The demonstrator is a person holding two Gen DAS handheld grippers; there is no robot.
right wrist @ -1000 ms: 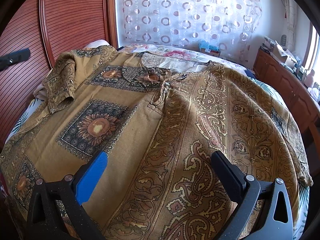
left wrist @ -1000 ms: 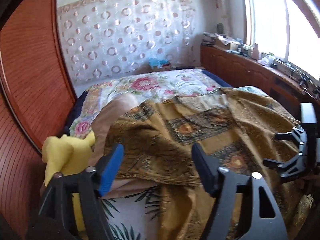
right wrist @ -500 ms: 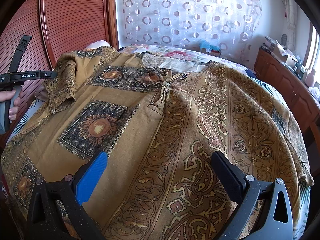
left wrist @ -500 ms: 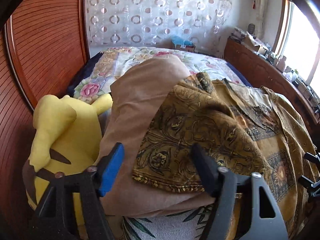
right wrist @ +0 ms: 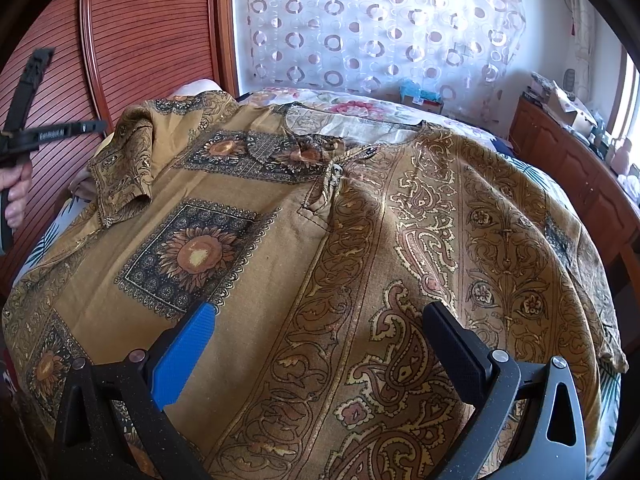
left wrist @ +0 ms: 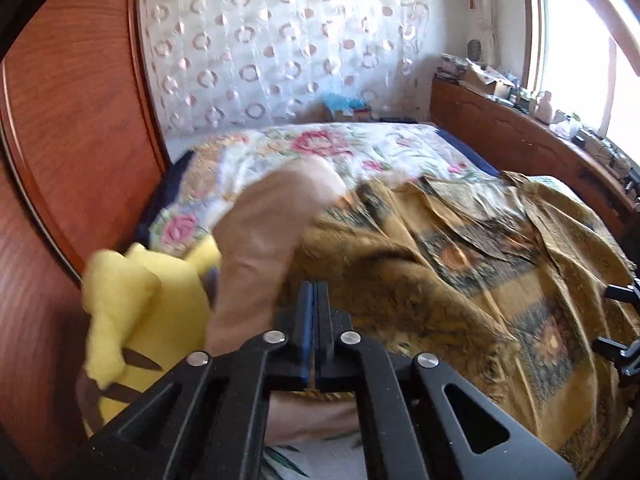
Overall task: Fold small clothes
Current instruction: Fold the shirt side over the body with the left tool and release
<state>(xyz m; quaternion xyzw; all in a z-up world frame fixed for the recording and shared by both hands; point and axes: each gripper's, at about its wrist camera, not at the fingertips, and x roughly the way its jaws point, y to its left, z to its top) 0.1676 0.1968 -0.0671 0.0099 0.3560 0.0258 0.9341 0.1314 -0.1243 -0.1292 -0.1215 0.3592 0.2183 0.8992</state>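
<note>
A wide bed (left wrist: 360, 148) with a white floral quilt fills most of both views, set against a reddish-brown ribbed wooden headboard (right wrist: 152, 32). Spread flat over the bed is the task's garment, a large mustard-gold cotton shirt printed with sunflower squares and paisley bands (right wrist: 320, 240); it covers nearly the whole near part of the bed, its collar toward the far end and one short sleeve (right wrist: 124, 168) folded up toward the headboard side of the shirt. Behind the bed hangs a white sheer curtain with ring patterns (right wrist: 380, 20). A low brown wooden cabinet (left wrist: 520, 140) runs along the window side of the bed, cluttered on top. A plain tan pillow (left wrist: 264, 240) lies under the shirt's sleeve edge, beside the headboard. A yellow plush toy (left wrist: 140, 308) sits just beside that pillow, away from the shirt.

The left gripper (left wrist: 316, 320) has its jaws pressed fully together at the shirt's sleeve edge; whether any cloth is pinched between them cannot be told from the blurred view. The right gripper (right wrist: 320, 344) hovers over the shirt's lower front with jaws spread wide, holding nothing. A person's hand (right wrist: 16, 192) grips the left tool's handle beside the headboard.
</note>
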